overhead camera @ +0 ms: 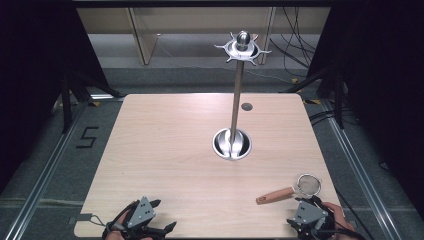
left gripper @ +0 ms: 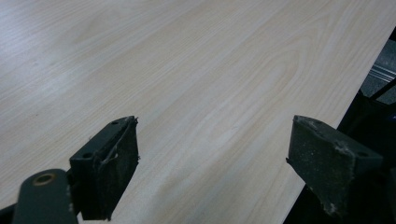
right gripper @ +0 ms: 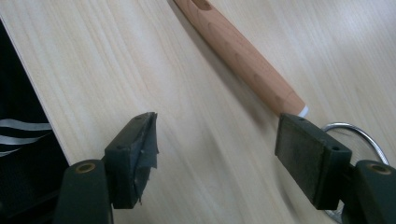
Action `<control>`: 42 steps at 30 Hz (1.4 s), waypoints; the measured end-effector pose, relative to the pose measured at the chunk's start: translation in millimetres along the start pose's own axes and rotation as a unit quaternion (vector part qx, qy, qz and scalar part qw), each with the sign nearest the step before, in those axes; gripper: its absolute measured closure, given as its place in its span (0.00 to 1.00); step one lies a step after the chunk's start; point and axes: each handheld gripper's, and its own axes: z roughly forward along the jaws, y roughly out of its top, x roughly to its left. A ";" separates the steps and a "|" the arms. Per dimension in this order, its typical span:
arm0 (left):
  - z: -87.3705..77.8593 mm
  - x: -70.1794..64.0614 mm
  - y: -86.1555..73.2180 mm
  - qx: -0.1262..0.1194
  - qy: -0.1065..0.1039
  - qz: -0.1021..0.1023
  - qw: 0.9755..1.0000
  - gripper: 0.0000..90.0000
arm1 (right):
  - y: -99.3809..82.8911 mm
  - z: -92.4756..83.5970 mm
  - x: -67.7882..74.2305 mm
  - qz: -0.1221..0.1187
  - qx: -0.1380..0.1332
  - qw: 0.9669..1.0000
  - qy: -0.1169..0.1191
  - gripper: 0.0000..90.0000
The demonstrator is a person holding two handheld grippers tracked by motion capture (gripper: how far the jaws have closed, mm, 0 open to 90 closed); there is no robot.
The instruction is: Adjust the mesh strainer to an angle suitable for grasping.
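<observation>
A small strainer with a wooden handle (overhead camera: 276, 195) and a round metal mesh ring (overhead camera: 309, 184) lies flat near the table's front right corner. My right gripper (overhead camera: 309, 202) stands open just in front of it. In the right gripper view the handle (right gripper: 243, 56) runs diagonally past the right jaw, the ring (right gripper: 351, 133) peeks out behind that jaw, and bare table lies between the open jaws of my right gripper (right gripper: 217, 135). My left gripper (overhead camera: 164, 216) rests at the front left edge, and the left gripper (left gripper: 215, 135) is open over bare wood.
A tall metal utensil stand rises from a round base (overhead camera: 232, 145) at the table's middle right, with a hooked crown (overhead camera: 242, 48) on top. A small dark disc (overhead camera: 246, 106) is set in the tabletop behind it. The wooden table (overhead camera: 165, 145) drops off to grey floor on all sides.
</observation>
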 end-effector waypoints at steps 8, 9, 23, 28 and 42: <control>-1.1 1.9 0.2 0.009 0.000 0.011 1.000 0.17 | 2.7 1.1 -1.8 -0.004 0.000 1.000 -0.002 0.34; -1.3 2.4 0.5 0.010 0.001 0.013 1.000 0.17 | 5.0 1.1 -2.0 -0.007 0.000 1.000 -0.003 0.35; 1.4 -0.3 0.6 -0.001 -0.006 0.001 1.000 0.17 | 29.2 1.8 -22.2 -0.032 0.007 0.999 0.001 0.36; 1.4 -0.5 0.5 -0.002 -0.006 -0.001 1.000 0.17 | 38.8 9.2 -38.1 -0.054 0.020 0.998 0.006 0.34; 0.2 0.7 0.5 0.001 -0.006 0.001 1.000 0.17 | 57.2 40.9 -55.6 -0.060 0.064 0.994 0.072 0.37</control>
